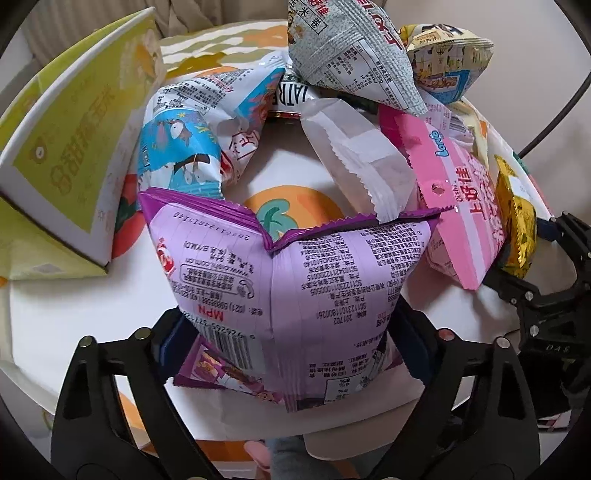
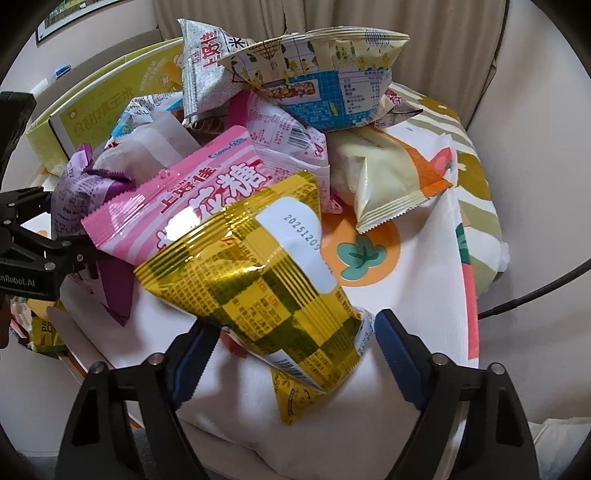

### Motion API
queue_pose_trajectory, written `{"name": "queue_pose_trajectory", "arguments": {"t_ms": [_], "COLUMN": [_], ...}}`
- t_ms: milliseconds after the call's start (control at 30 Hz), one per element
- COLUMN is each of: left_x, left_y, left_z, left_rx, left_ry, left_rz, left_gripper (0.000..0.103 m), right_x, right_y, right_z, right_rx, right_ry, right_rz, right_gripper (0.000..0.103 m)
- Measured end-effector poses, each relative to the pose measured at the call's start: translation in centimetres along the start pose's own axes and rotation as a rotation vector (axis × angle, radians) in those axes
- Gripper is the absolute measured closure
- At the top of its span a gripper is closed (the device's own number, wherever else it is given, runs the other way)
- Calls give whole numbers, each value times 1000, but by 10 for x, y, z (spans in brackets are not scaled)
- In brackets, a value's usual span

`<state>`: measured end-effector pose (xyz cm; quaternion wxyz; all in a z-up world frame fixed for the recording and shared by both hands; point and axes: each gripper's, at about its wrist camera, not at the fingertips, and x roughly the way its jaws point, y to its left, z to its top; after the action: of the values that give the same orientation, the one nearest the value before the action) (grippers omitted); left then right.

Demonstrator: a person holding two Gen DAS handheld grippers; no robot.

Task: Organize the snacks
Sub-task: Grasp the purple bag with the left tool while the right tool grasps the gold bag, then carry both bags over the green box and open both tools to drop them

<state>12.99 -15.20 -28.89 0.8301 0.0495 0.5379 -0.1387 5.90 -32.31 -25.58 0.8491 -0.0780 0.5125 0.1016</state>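
A pile of snack bags lies on a round table [image 1: 92,295] with a fruit-print cloth. My left gripper [image 1: 291,321] is shut on a puffy purple bag [image 1: 295,266] at the pile's near edge, with a blue pad pressing each side. My right gripper [image 2: 295,325] is shut on the lower end of a gold checkered bag [image 2: 258,266], which leans on a pink bag [image 2: 177,206]. In the left wrist view the right gripper [image 1: 535,266] shows at the right edge beside the gold bag [image 1: 517,221]. The left gripper [image 2: 55,236] shows at the left edge of the right wrist view.
A yellow-green cardboard box [image 1: 55,147] stands at the table's far left. The pile holds a white bag [image 1: 362,158], a blue cartoon bag [image 1: 184,147], a grey bag [image 1: 354,55], a cream and blue bag [image 2: 325,81] and a cream and orange bag [image 2: 388,177]. A curtain [image 2: 424,22] hangs behind.
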Motion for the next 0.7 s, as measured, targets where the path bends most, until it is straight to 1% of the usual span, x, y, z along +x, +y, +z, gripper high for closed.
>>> {"name": "queue_pose_trajectory", "arguments": {"t_ms": [133,167,300,367,567,700], "left_x": [-4,-4,-6,-8,-17,-26], "left_y": [1,2,2,0,0,-2], "left_z": [-2,-2,-2,-2,-6,-9], "left_rx": [-9,-12,-7,-4,-9,-8], "left_ry": [-8,-5,-8,-10,-14,-19], "left_rz": [7,7,16,22,43,46], "left_gripper": [24,25,29,33,35,36], "right_x": [0,1,0,-1,-11,-17], "right_y": [-1,-2,-3,-2,-1,-4], "right_z": [0,1,-1,-1,-6,-7], "right_rx": [-18,-24,-28,-33,-15,10], "right_ry": [-4,-5,-6,-9,-19,-30], "right_rz": [8,9,26,25,31,33], "right_gripper": [24,28,33,36,43,45]}}
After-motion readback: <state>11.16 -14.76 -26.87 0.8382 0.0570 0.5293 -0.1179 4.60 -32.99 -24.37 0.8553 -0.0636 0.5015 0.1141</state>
